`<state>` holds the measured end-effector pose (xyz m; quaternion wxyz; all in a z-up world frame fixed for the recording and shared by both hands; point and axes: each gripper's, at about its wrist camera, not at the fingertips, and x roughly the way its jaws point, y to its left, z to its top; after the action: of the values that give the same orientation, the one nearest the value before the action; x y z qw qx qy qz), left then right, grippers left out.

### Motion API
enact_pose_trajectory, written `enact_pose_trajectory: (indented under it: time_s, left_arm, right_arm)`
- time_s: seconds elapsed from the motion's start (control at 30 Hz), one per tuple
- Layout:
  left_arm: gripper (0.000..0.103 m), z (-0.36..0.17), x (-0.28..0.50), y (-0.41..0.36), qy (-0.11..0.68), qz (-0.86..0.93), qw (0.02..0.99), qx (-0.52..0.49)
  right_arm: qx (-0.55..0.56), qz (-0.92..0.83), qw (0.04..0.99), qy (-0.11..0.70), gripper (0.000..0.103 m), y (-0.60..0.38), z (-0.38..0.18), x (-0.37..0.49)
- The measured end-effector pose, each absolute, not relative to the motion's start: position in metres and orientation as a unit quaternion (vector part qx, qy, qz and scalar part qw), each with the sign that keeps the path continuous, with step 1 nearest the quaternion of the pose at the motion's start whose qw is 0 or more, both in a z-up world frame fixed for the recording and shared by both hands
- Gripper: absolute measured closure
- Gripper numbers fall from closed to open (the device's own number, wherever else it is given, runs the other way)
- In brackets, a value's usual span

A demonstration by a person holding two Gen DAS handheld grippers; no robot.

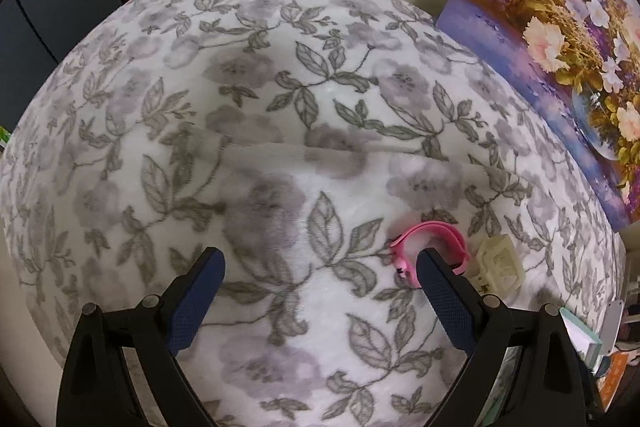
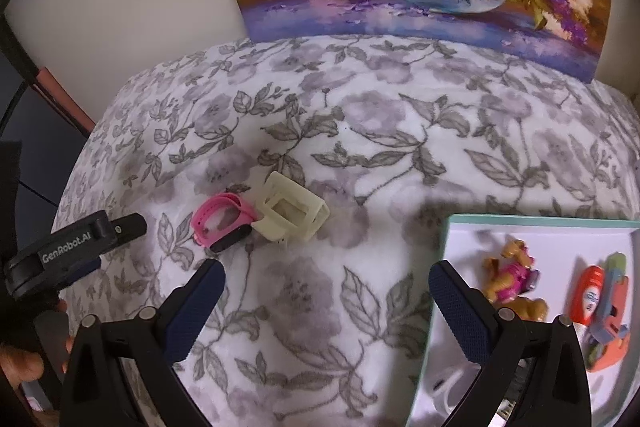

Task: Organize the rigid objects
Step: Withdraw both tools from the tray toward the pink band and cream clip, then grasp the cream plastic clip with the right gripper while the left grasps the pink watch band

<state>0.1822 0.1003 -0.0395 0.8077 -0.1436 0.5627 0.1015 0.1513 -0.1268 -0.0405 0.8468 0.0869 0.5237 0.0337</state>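
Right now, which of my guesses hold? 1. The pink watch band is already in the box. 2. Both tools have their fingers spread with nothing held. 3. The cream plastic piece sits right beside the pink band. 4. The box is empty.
1. False: the pink watch band lies on the floral blanket, outside the box.
2. True: the left gripper and right gripper are open and hold nothing.
3. True: the cream plastic piece is right next to it.
4. False: a toy dog and orange toys lie inside.
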Motion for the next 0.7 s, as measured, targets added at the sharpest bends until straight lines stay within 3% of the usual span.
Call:
enact_pose_trajectory:
  time_s: [0.43,0.7]
  left_arm:
    - [0.006,-0.066,0.205,0.106,0.566,0.119,0.798,-0.168]
    - [0.006,-0.078,0.213,0.105,0.570,0.114,0.796,-0.169]
  right_arm:
    - [0.092,0.049,0.835,0.540,0.000,-0.105,-0.069,0.193]
    - [0.082,0.042,0.831,0.548,0.012,-0.098,-0.084,0.211]
